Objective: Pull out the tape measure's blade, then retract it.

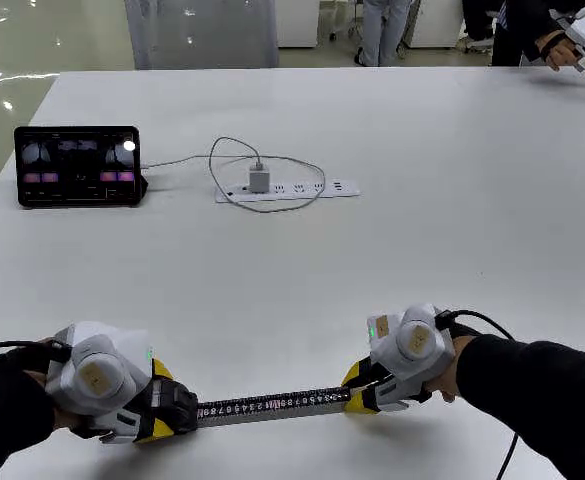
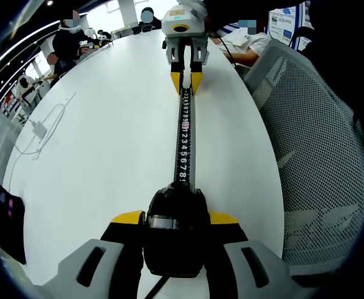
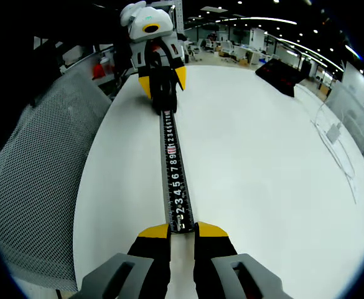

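You have bright, even overhead light. The white table [image 1: 422,200] shows only faint, soft shadows, and the floor [image 1: 2,60] glares at 10 o'clock. Both gripper views bow strongly toward their edges. The blade [image 3: 174,180] numerals read sharp nearby and smear farther off. The tape measure [image 2: 175,230] at 6 o'clock is dark, with little detail.

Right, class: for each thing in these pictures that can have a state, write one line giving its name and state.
blade: pulled out, stretched between the two grippers.
case: clamped between the left gripper's jaws.
left gripper: shut on the case.
right gripper: shut on the blade's end.
tablet: screen lit.
charger: plugged into the power strip.
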